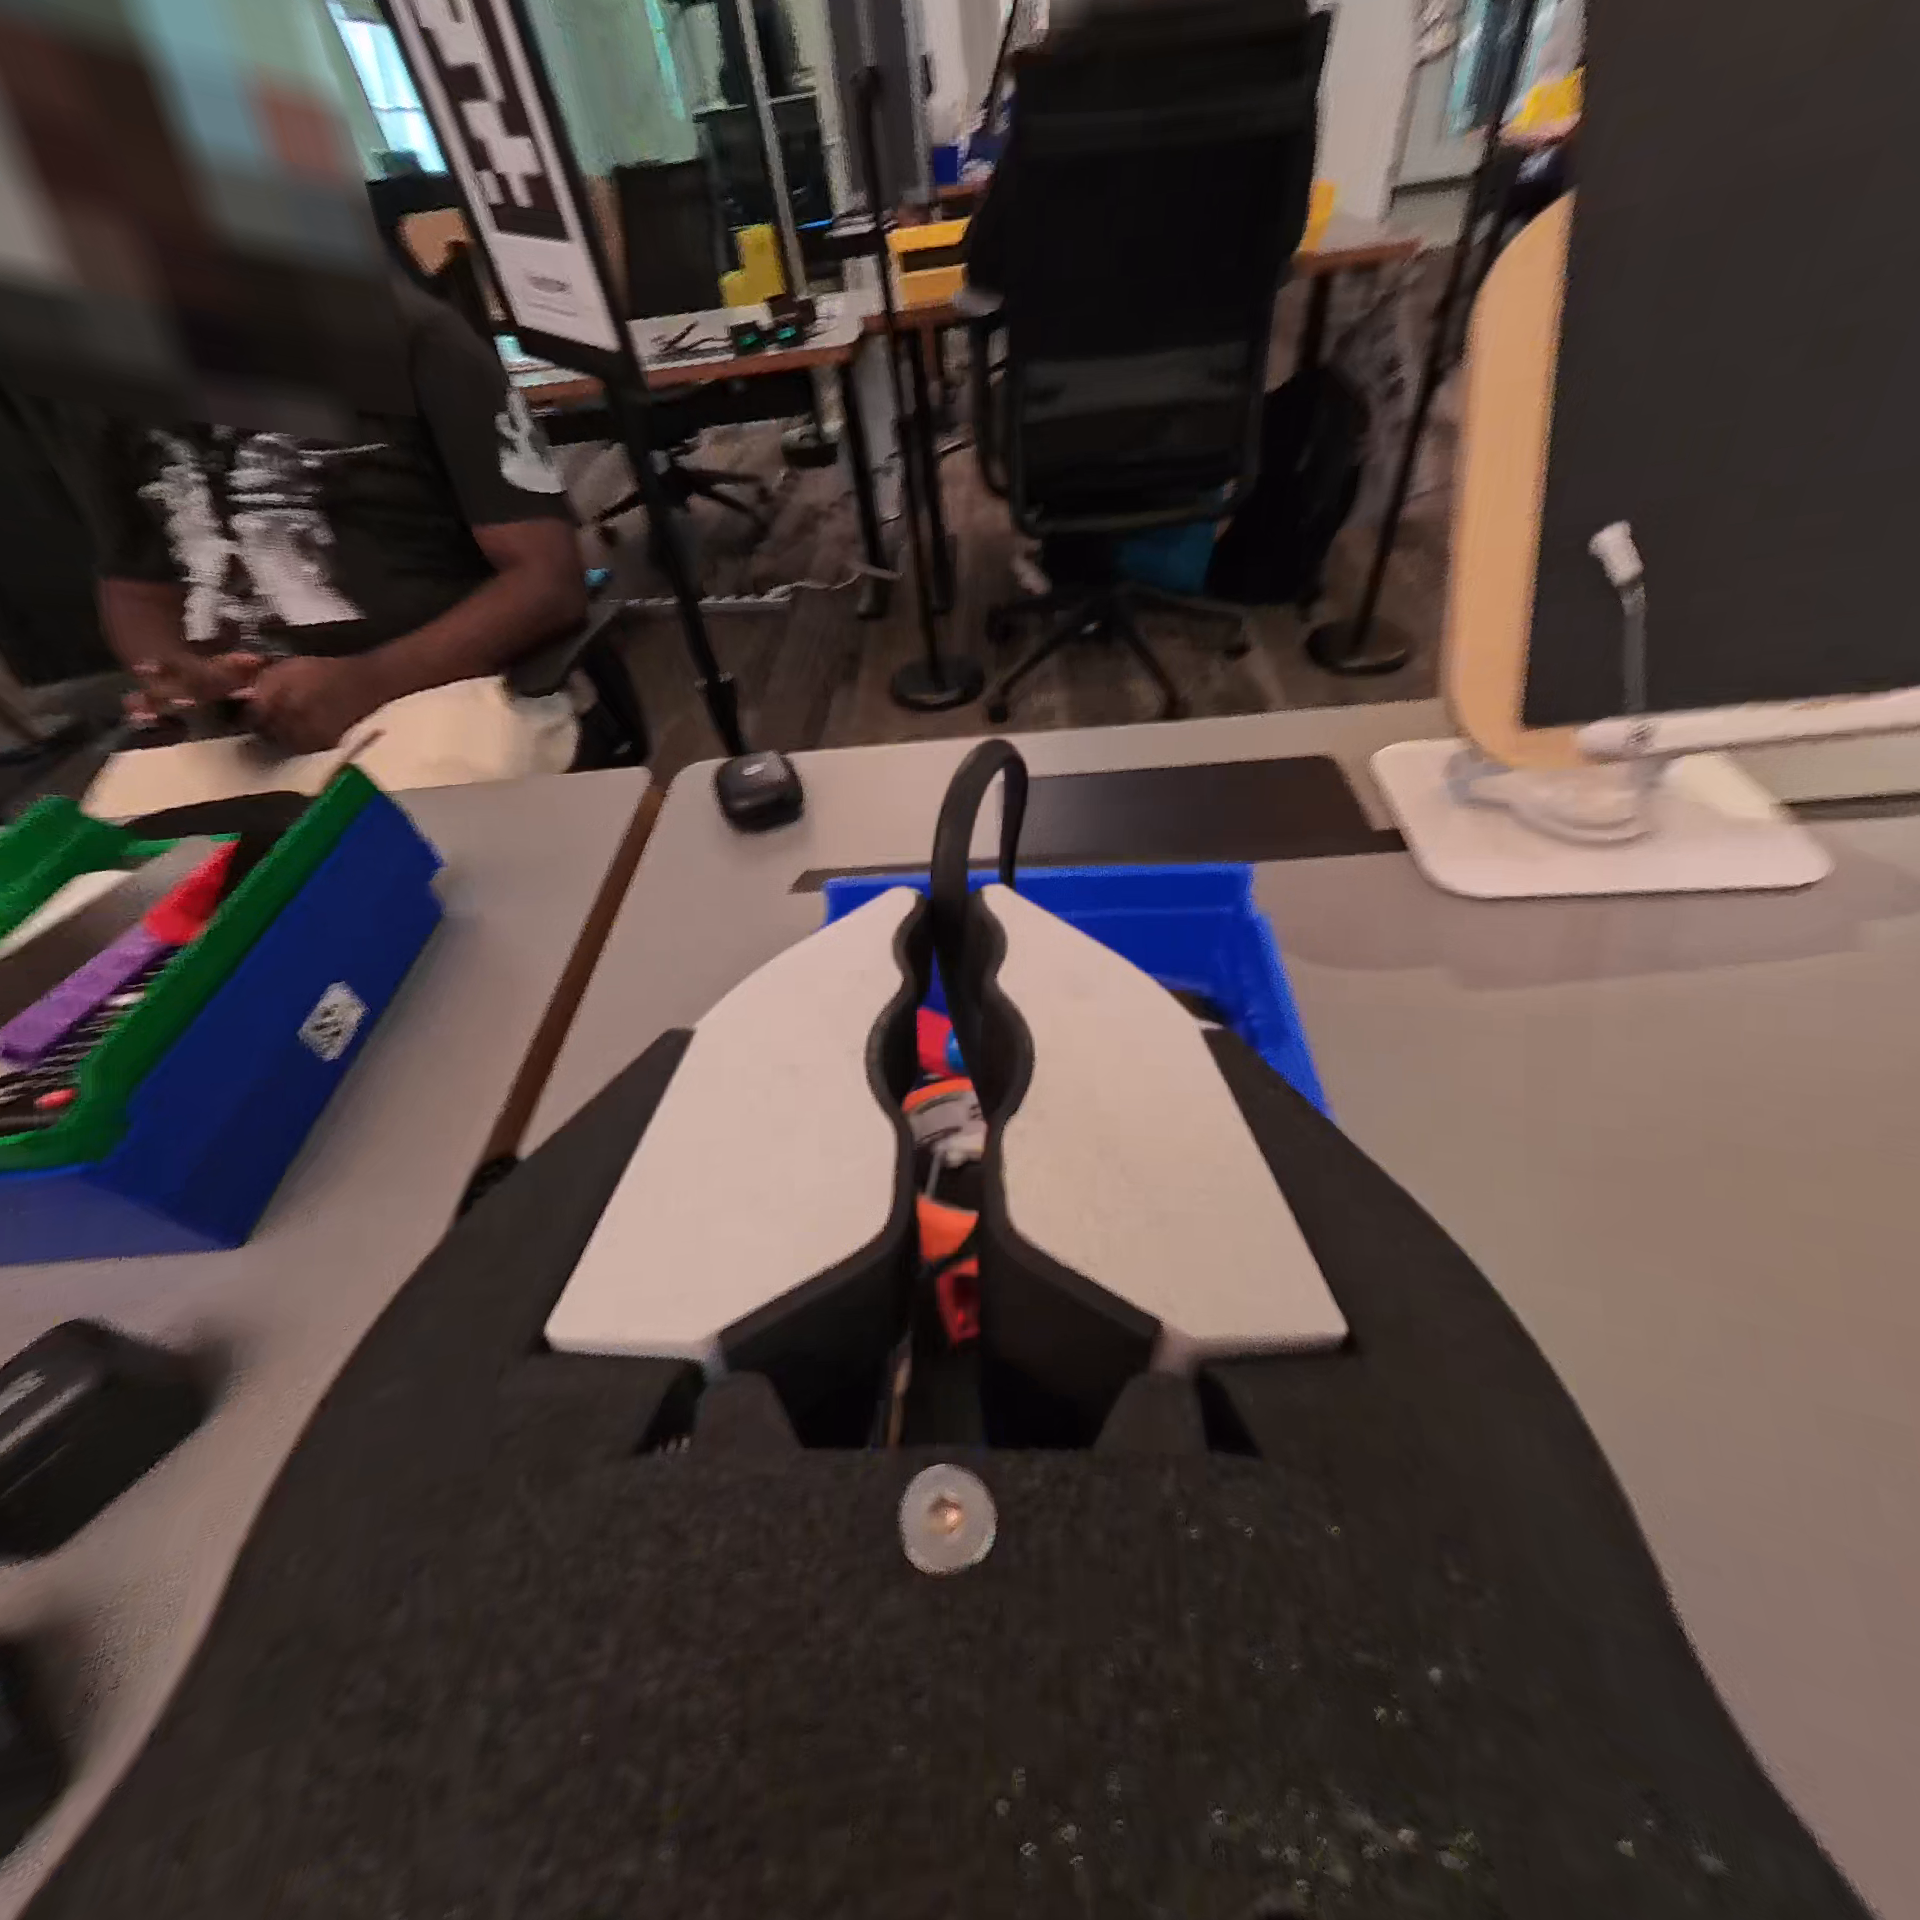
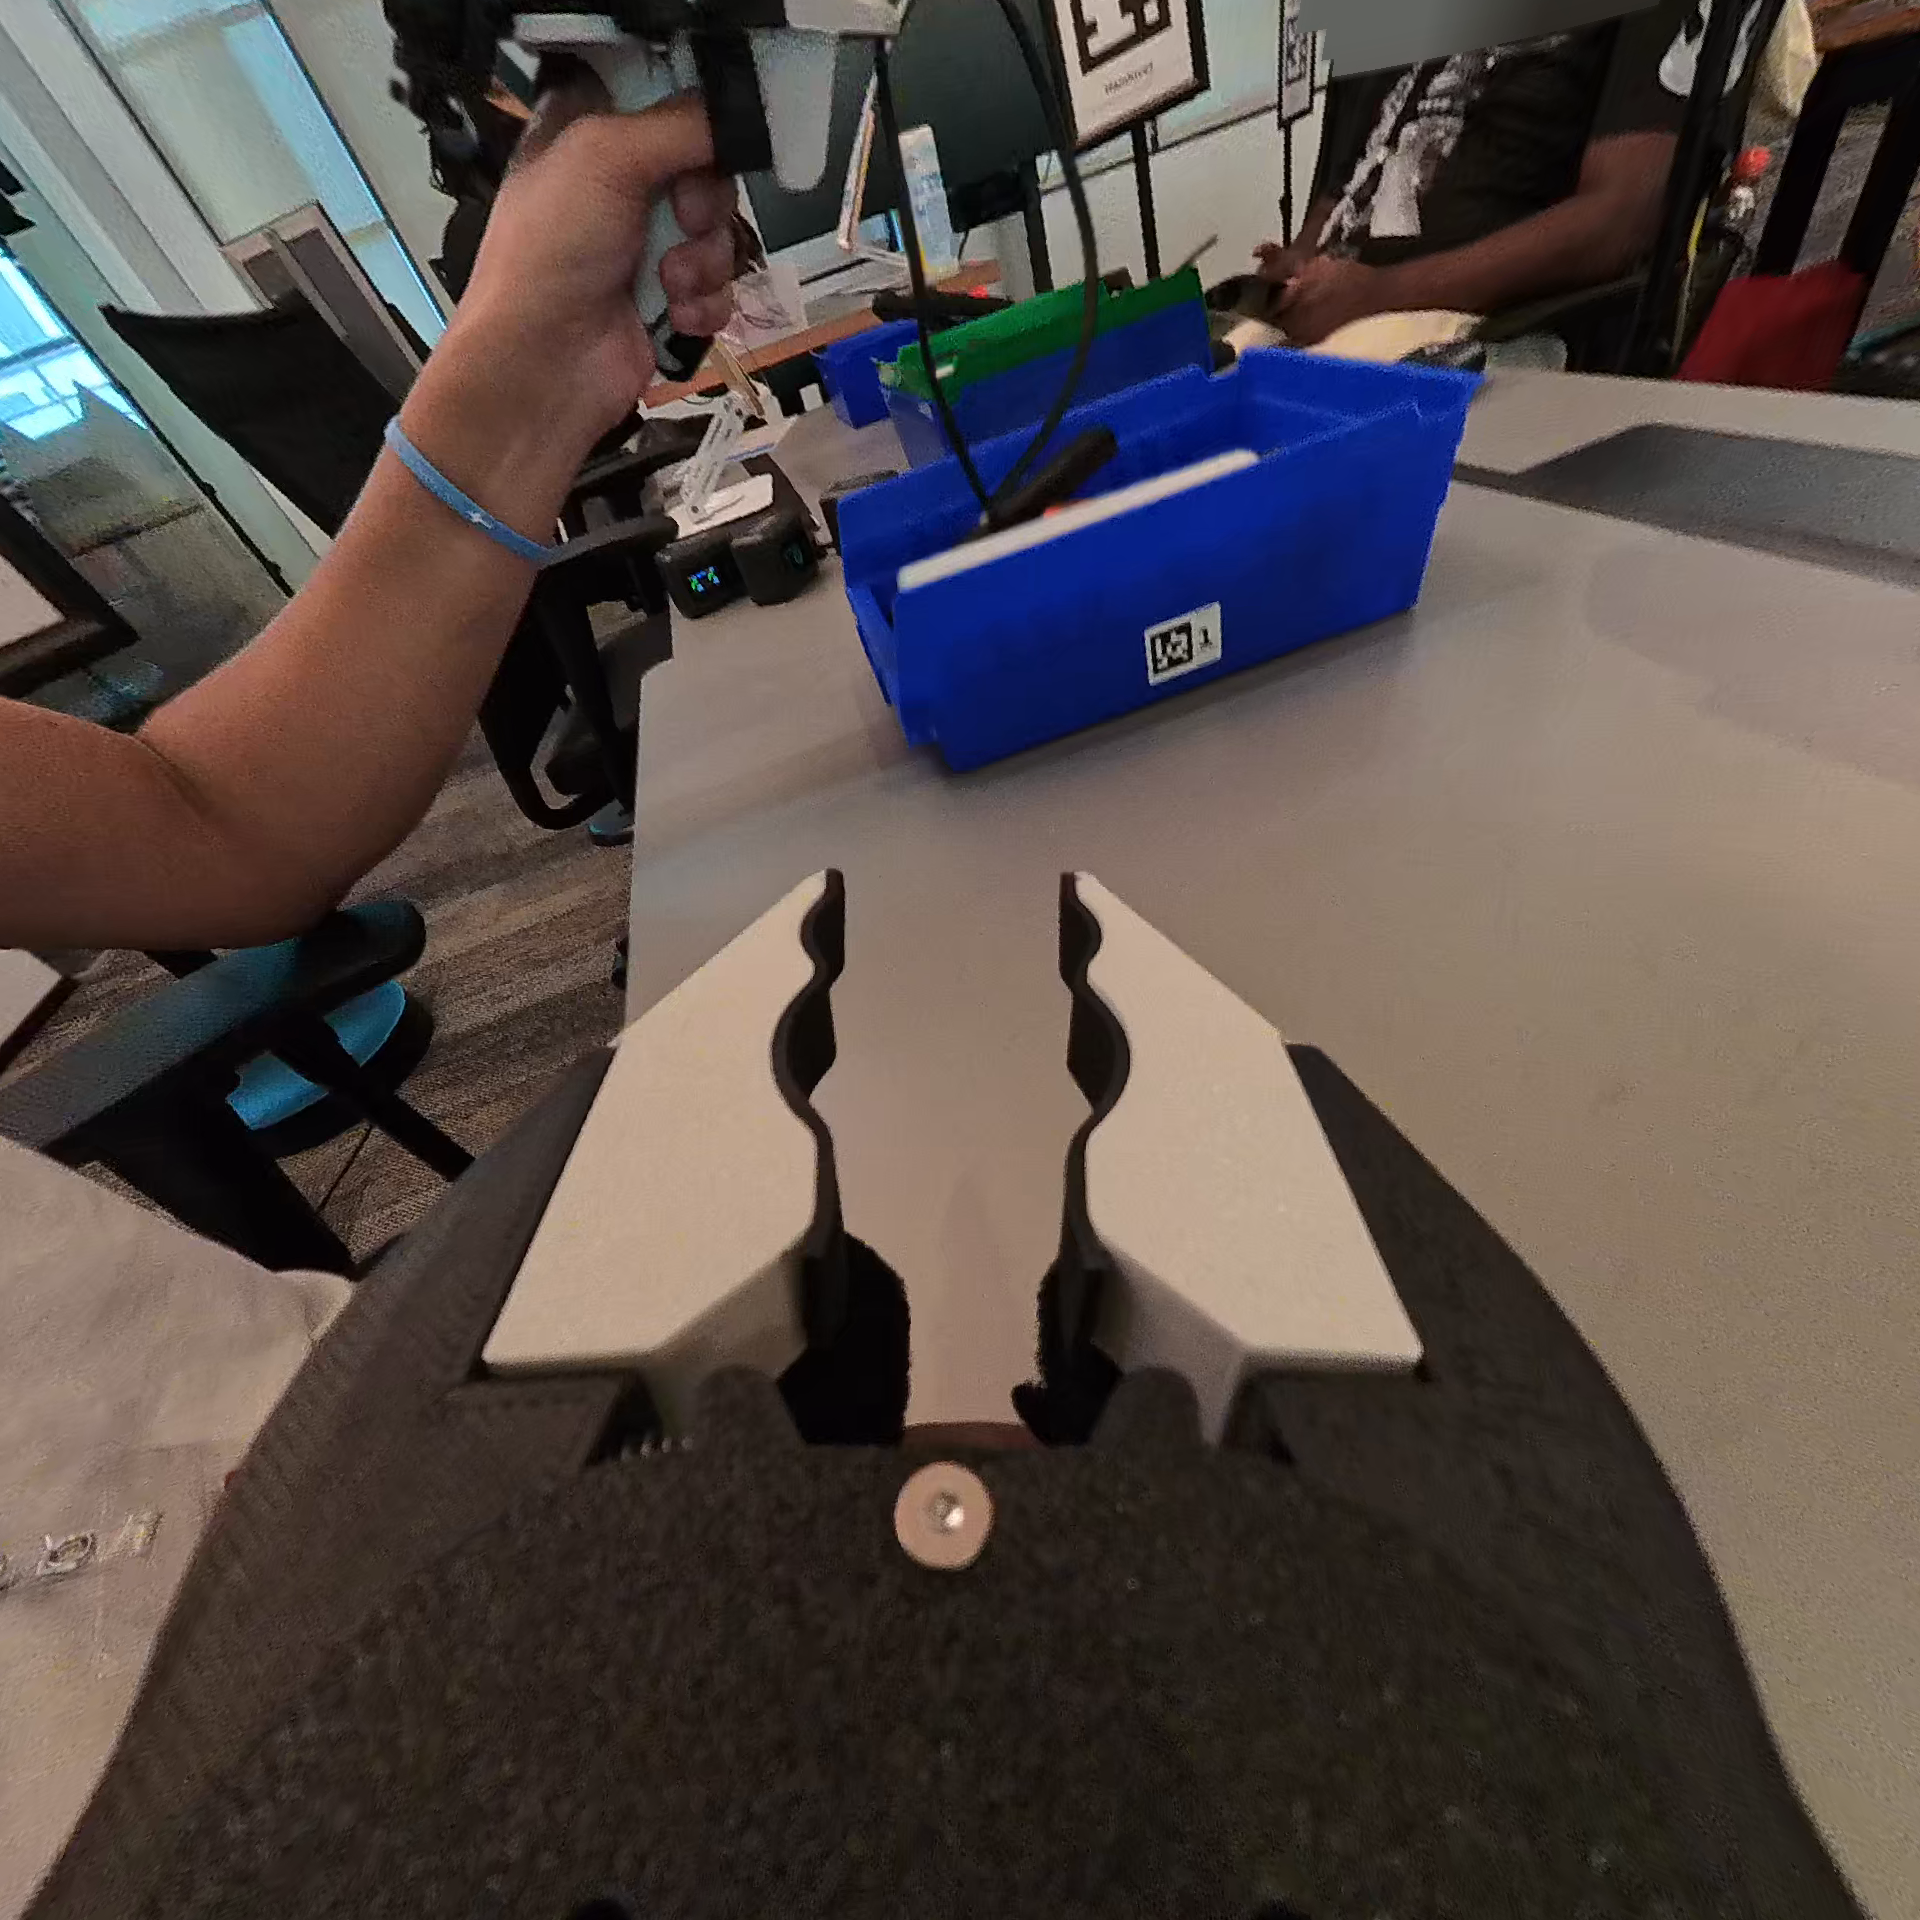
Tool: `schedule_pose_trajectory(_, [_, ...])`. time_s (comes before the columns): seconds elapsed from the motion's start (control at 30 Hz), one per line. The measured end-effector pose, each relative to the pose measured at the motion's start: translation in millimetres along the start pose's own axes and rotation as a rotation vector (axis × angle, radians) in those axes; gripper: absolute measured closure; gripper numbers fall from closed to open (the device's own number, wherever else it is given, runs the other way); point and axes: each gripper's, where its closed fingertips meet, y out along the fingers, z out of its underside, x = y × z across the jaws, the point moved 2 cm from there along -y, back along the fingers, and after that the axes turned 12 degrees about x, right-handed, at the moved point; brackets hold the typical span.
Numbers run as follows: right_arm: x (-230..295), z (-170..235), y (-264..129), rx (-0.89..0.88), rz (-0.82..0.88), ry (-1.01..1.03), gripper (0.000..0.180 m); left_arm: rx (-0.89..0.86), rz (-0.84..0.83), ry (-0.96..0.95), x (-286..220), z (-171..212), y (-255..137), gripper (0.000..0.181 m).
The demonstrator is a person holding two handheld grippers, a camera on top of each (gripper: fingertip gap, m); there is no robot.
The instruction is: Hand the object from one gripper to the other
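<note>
Overhead, the left gripper (image 1: pixel 951 914) pinched a thin, limp black cable (image 1: pixel 971 821) above the blue bin (image 2: pixel 1143 623) at twelve o'clock, while the right gripper (image 2: pixel 951 894) waited wide open, empty.

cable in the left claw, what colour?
Black. The cable loops up out of the shut left claw; clearest in the left wrist view.

Black cable pinched in the left tool

The thin black cable (image 1: pixel 961 935) rises between the closed fingers of the left tool (image 1: pixel 951 909) and curls over in a hook above their tips. In the right wrist view it (image 2: pixel 1070 260) hangs in a long loop down into the blue bin (image 2: pixel 1143 634).
</note>
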Motion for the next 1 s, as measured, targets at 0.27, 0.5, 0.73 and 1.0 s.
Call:
schedule_pose_trajectory(0.27, [15,-73,-5,-0.105,-0.090,-0.086,0.138,-0.168,0.291,-0.038,-39,-102,-43,0.175])
schedule_pose_trajectory(0.5, [15,-168,-32,-0.249,-0.072,-0.191,0.136,-0.288,0.390,0.182,-123,-179,-92,0.175])
schedule_pose_trajectory(0.73, [27,-207,-42,-0.325,-0.076,-0.201,0.137,-0.288,0.655,0.282,-221,-205,-131,0.175])
schedule_pose_trajectory(1.0, [28,-224,-64,-0.425,0.047,-0.256,0.137,-0.275,0.861,0.393,-321,-210,-164,0.175])
